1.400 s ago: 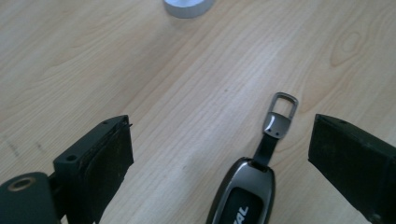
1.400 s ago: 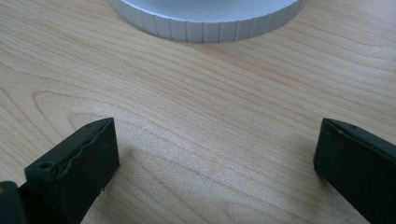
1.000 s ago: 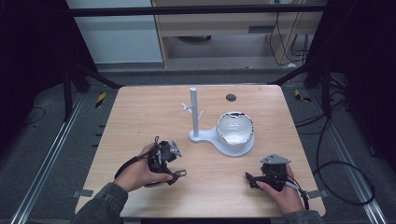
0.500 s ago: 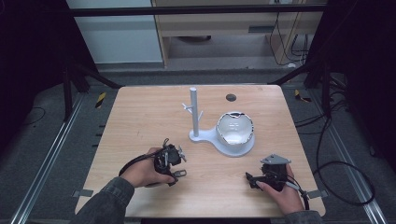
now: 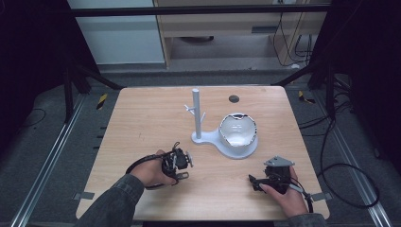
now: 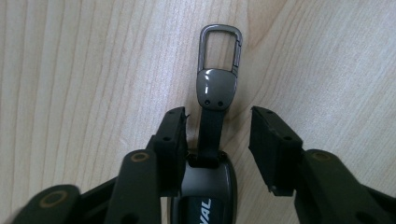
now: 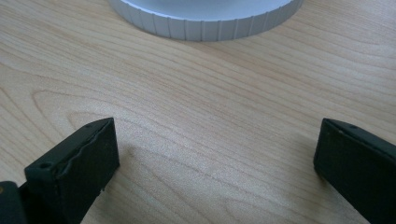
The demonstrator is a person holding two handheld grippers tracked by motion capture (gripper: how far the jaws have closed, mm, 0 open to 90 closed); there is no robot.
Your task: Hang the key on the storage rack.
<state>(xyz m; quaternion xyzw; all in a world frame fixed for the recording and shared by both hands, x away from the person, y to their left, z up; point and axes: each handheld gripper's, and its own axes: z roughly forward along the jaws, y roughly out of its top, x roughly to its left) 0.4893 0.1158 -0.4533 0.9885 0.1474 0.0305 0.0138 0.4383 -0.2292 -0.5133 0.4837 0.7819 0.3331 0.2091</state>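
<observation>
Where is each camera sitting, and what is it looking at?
High view: above the person's side, looking forward and down at the table, both forearms and tongs.
Left gripper view: rides the left tongs, looking down at a key fob between the closing jaws.
Right gripper view: rides the right tongs, facing the white stand.
Shared: high and right views both show the stand.

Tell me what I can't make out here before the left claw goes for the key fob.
- Key fob body, left gripper view: cut off by the bottom edge and covered by the left claw; lettering partly readable.
- Key fob, high view: hidden under that claw, too small.
- White stand, right gripper view: cut off by the top edge.
</observation>
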